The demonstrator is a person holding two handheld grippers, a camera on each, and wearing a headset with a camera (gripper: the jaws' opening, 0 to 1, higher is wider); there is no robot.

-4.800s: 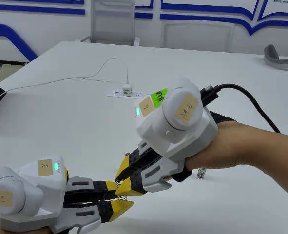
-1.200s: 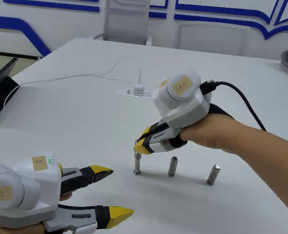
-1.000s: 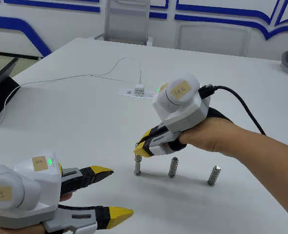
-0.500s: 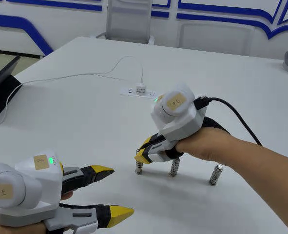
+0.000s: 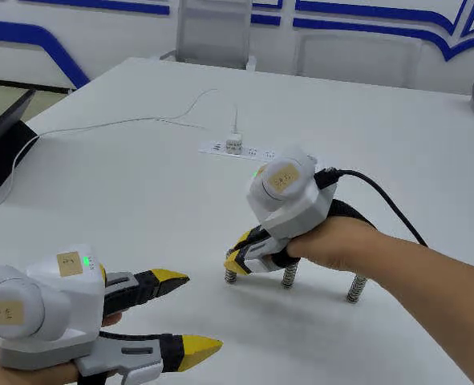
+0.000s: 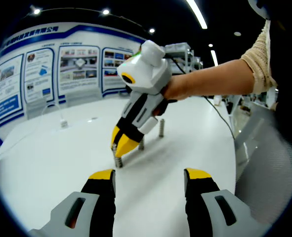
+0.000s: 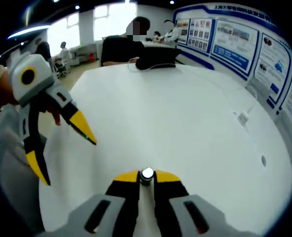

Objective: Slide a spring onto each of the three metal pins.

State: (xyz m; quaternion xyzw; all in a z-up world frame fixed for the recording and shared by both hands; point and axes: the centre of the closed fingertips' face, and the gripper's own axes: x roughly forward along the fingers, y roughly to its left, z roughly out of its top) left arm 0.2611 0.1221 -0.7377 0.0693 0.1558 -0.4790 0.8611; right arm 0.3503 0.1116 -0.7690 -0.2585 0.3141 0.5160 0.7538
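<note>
Across the white table [image 5: 100, 208] in the head view three pins stand in a row. The middle pin [image 5: 289, 277] and the far pin [image 5: 355, 287] each wear a spring already, so I judge the last fitting to be in hand. The right gripper [image 5: 235, 263] points steeply down on the end pin [image 5: 229, 273]; coils of the last spring [image 5: 231, 278] show just beneath its tips. The left gripper [image 5: 200, 313] lies well apart at the near edge, jaws spread wide and holding nothing.

Along the left gripper view its own jaws [image 6: 149, 174] stand apart over bare table. Beyond them the right gripper [image 6: 122, 143] bears down on the end pin [image 6: 117, 161], with the middle pin [image 6: 141, 144] and far pin [image 6: 161, 129] behind it.

Down the right gripper view the right gripper [image 7: 146, 177] has its jaws drawn close, touching either side of a bright round top. I take that for the end pin [image 7: 146, 173] with the spring's upper coils about it; the left gripper [image 7: 64, 155] gapes off to one side.

Next, I judge, the spring needs pressing down until it seats; then the jaws should part and lift straight up, lest the pin topple.
</note>
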